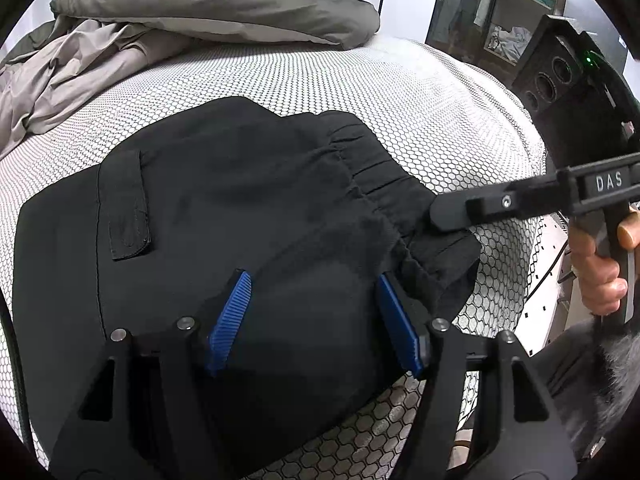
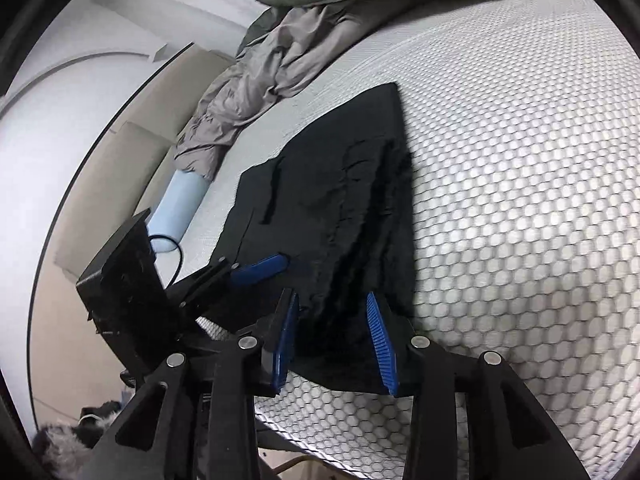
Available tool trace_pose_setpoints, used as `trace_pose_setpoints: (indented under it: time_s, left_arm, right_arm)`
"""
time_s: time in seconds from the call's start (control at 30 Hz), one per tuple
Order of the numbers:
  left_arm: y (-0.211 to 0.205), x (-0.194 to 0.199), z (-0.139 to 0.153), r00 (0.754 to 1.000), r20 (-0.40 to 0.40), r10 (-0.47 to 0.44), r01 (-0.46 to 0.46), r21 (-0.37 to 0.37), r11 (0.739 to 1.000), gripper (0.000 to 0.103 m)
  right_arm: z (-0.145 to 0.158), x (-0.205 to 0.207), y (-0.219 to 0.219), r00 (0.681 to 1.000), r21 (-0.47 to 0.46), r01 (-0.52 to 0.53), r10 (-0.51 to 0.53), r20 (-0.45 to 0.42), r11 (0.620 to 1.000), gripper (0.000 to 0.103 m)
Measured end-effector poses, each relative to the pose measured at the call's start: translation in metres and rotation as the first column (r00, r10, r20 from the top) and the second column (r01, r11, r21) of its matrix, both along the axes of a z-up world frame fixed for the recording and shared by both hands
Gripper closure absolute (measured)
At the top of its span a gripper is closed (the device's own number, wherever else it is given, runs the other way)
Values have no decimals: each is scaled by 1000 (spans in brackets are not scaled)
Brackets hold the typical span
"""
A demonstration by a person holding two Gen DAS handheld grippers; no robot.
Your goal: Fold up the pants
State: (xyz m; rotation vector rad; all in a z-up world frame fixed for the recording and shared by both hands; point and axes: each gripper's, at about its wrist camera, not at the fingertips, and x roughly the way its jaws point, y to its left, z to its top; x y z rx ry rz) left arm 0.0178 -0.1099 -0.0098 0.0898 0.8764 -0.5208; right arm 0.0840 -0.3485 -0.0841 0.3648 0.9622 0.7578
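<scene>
Lying folded on bed (image 1: pixel 400 92), pants (image 1: pixel 240 200) beneath both grippers' parted, empty jaws.

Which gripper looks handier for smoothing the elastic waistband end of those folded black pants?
Probably the right gripper: it sits right at the waistband edge of the pants, open. The left gripper, also open, hovers over the flat middle.

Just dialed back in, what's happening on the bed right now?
A person is folding black pants on a mattress with a honeycomb-patterned cover, one handheld gripper in each hand. The pants already lie folded into a compact stack. The left gripper hovers open over the near edge of the stack, nothing pinched. The right gripper sits at the waistband end with its fingers apart on either side of the cloth, not clamping it. A rumpled grey duvet lies at the far end.
</scene>
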Motion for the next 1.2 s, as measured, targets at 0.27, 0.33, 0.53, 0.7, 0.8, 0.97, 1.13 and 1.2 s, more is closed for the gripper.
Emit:
trace_pose_setpoints:
  time_s: [0.27, 0.33, 0.53, 0.7, 0.8, 0.97, 1.13, 1.2]
  left_arm:
    - [-1, 0, -1, 1000, 1, 0, 0, 1, 1000, 39]
    - [-1, 0, -1, 1000, 1, -2, 2, 0, 1000, 39]
    - [-2, -2, -2, 1000, 8, -6, 6, 11, 1000, 39]
    - [-2, -2, -1, 1000, 4, -5, 5, 4, 1000, 39]
    - [-2, -3, -2, 1000, 7, -6, 6, 7, 1000, 39]
    - [0, -4, -2, 1000, 9, -15, 15, 15, 1000, 39]
    - [8, -5, 10, 1000, -3, -22, 22, -27, 999, 39]
    - [15, -9, 22, 999, 18, -26, 27, -60, 998, 39]
  right_arm:
    - [-7, 4, -1, 999, 50, -26, 28, -37, 998, 64]
    - [-4, 5, -5, 998, 125, -31, 37, -52, 992, 64]
    - [-15, 8, -7, 995, 109, -34, 44, -91, 993, 64]
    - [-7, 8, -10, 996, 209, -51, 65, -62, 977, 63]
    - [-4, 6, 0, 996, 187, -72, 81, -39, 980, 62]
    - [-17, 9, 16, 992, 112, -96, 104, -74, 989, 62]
    - [-1, -3, 21, 997, 65, -72, 70, 27, 995, 89]
    - [6, -11, 18, 996, 99, -86, 84, 33, 991, 89]
